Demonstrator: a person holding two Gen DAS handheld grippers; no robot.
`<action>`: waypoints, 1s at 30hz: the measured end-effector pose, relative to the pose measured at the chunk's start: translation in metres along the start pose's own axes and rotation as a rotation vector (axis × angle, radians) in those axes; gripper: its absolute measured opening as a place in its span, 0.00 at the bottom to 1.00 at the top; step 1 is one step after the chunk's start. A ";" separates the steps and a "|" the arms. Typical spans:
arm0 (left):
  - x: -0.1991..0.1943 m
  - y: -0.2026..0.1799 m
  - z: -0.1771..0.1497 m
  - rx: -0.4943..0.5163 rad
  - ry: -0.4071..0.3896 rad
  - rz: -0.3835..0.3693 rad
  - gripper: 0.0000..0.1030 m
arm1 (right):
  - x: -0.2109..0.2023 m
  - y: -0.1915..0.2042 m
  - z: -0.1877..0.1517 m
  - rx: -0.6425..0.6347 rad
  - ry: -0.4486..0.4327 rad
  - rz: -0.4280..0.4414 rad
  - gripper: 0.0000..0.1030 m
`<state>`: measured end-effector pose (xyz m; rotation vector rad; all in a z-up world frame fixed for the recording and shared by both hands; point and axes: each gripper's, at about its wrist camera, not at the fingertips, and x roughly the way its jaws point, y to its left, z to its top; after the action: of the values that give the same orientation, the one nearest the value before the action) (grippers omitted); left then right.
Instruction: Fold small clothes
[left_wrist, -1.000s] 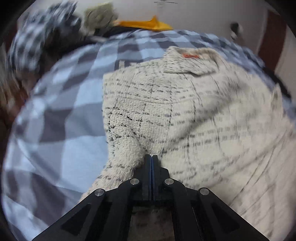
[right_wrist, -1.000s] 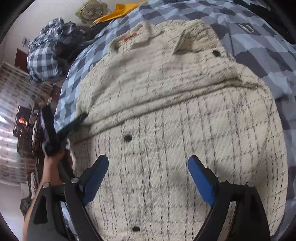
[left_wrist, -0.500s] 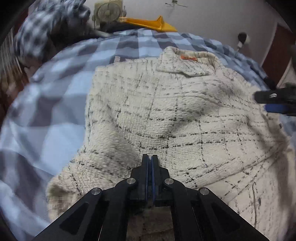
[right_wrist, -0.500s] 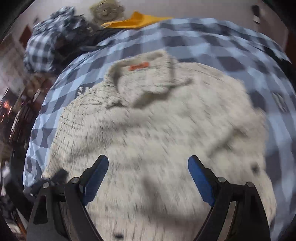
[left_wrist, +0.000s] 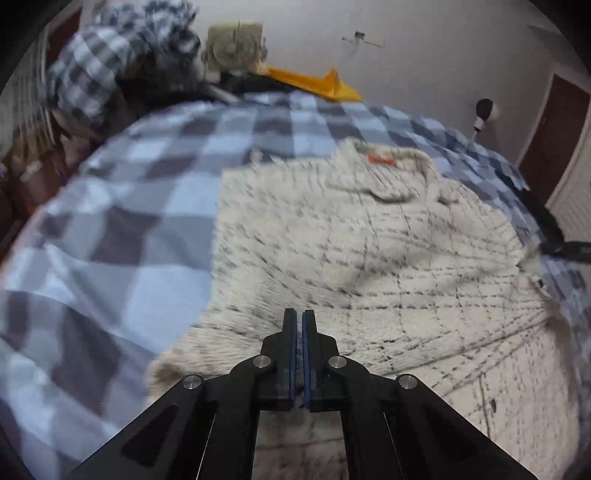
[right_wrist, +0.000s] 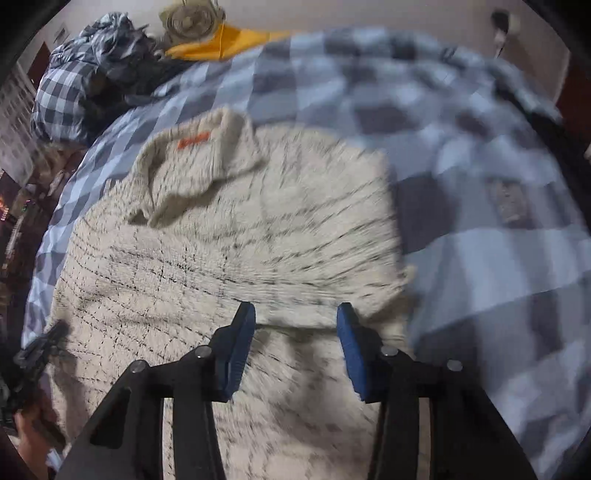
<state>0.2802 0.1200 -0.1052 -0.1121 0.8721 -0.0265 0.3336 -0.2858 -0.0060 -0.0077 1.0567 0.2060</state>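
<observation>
Pinching together with no gap between its blue pads, the left gripper (left_wrist: 299, 317) sat low over the near edge of the fuzzy cream jacket (left_wrist: 369, 266); whether any cloth was caught in it could not be told. The right gripper (right_wrist: 295, 317) had its two blue pads apart and had just been closing, with the jacket's fluffy edge below and between them but not squeezed. The jacket, with thin black lines crossing it, lay spread out on the blue checked bedspread (right_wrist: 480, 258). Its collar, with a small orange tag (right_wrist: 192, 140), pointed away from both grippers. At the left edge of the right view, a hand (right_wrist: 26, 439) held the other tool. Farther back lay a heap of checked clothes (right_wrist: 74, 81), something yellow (right_wrist: 229, 44) and a small fan (right_wrist: 190, 20) by the wall.
</observation>
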 end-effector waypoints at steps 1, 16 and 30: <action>-0.002 -0.001 0.002 0.012 0.009 0.019 0.01 | -0.014 0.007 -0.003 -0.020 -0.043 -0.038 0.66; 0.112 -0.072 0.061 0.075 0.177 -0.114 0.02 | 0.054 0.096 -0.034 -0.286 0.084 0.015 0.83; -0.030 0.065 0.072 -0.168 0.158 0.105 0.01 | -0.057 0.006 -0.063 -0.280 0.100 -0.033 0.95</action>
<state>0.3142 0.1926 -0.0433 -0.2238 1.0368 0.1375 0.2505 -0.2959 0.0129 -0.2907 1.1196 0.3253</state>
